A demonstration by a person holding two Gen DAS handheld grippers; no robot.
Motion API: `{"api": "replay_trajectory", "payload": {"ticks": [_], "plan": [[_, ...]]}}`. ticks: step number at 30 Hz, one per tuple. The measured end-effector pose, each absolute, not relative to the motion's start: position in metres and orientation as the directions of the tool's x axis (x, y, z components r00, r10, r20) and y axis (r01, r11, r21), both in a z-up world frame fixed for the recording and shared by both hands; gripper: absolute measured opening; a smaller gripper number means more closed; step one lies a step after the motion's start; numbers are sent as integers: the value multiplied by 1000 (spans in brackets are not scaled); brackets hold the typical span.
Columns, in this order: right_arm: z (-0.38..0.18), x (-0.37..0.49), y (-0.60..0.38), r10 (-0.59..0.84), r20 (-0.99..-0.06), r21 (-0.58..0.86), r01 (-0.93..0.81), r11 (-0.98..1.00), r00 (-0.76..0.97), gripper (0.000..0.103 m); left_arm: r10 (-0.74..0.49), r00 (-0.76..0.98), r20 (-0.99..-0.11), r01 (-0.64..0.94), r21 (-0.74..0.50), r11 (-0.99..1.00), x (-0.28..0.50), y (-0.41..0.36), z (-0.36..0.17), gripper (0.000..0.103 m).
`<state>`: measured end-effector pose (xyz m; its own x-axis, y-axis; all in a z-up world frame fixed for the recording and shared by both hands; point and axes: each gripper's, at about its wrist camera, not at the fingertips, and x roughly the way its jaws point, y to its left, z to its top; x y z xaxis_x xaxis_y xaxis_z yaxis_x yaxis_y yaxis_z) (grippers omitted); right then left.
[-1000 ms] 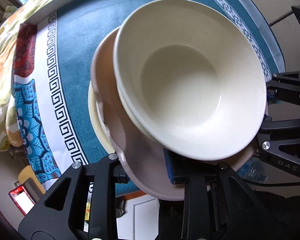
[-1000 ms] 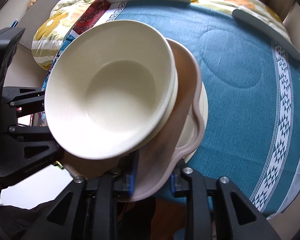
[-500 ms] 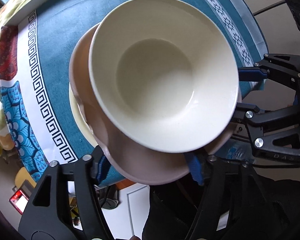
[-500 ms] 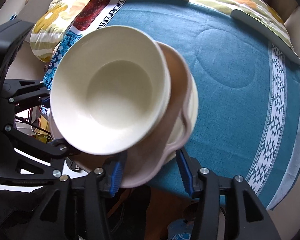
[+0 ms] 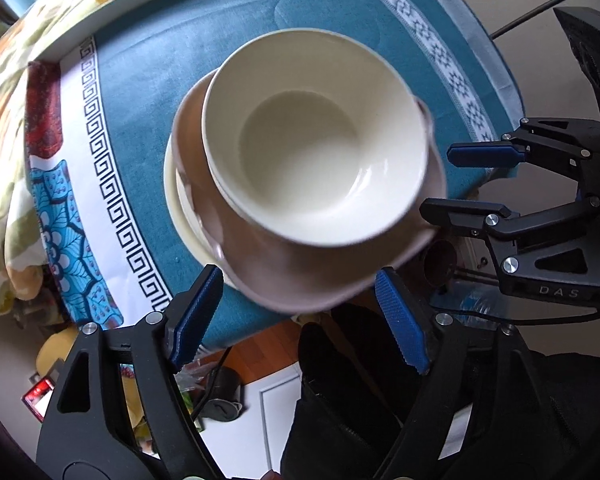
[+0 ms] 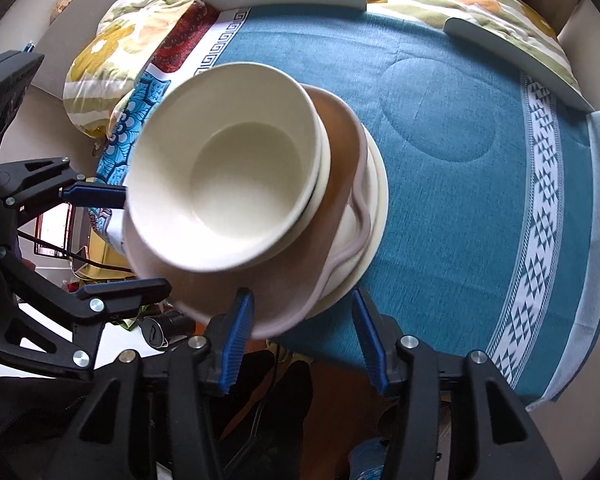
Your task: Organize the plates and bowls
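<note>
Cream ceramic bowls (image 5: 316, 152), nested upright, atop a wavy-rimmed pink plate (image 5: 300, 276) on a round cream plate (image 6: 374, 216).

A table carried a teal cloth (image 6: 440, 120) with patterned borders. Directly on the cloth, near its front edge, lay a cream plate (image 6: 378, 204), the bottom of what looked like a 4-piece stack.

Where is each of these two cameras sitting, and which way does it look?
Left wrist: on the left gripper, looking down at a cream ceramic bowl stacked on a wavy-edged pink plate; right gripper at right.
Right wrist: on the right gripper, looking down likewise; left gripper at left.
Shared: the stack and the teal tablecloth.
</note>
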<state>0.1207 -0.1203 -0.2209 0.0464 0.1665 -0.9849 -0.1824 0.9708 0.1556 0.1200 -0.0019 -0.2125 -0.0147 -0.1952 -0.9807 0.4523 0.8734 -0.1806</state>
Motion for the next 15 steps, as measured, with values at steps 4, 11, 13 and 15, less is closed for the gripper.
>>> {"api": "replay_trajectory", "payload": {"ticks": [4, 11, 13, 15], "plan": [[-180, 94, -128, 172, -973, 151, -144, 978, 151, 46, -249, 95, -964, 428, -186, 884, 95, 19, -164, 77], [-67, 37, -135, 67, -849, 52, -44, 998, 525, 91, -307, 515, -801, 341, -137, 930, 46, 39, -54, 78], [-34, 16, -134, 4, -775, 5, 0, 1000, 632, 91, -290, 641, -711, 296, -119, 948, 23, 44, -23, 84], [-10, -4, -132, -45, -709, -27, 37, 999, 703, 91, -259, 754, -604, 245, -106, 964, -2, 47, 2, 92]]}}
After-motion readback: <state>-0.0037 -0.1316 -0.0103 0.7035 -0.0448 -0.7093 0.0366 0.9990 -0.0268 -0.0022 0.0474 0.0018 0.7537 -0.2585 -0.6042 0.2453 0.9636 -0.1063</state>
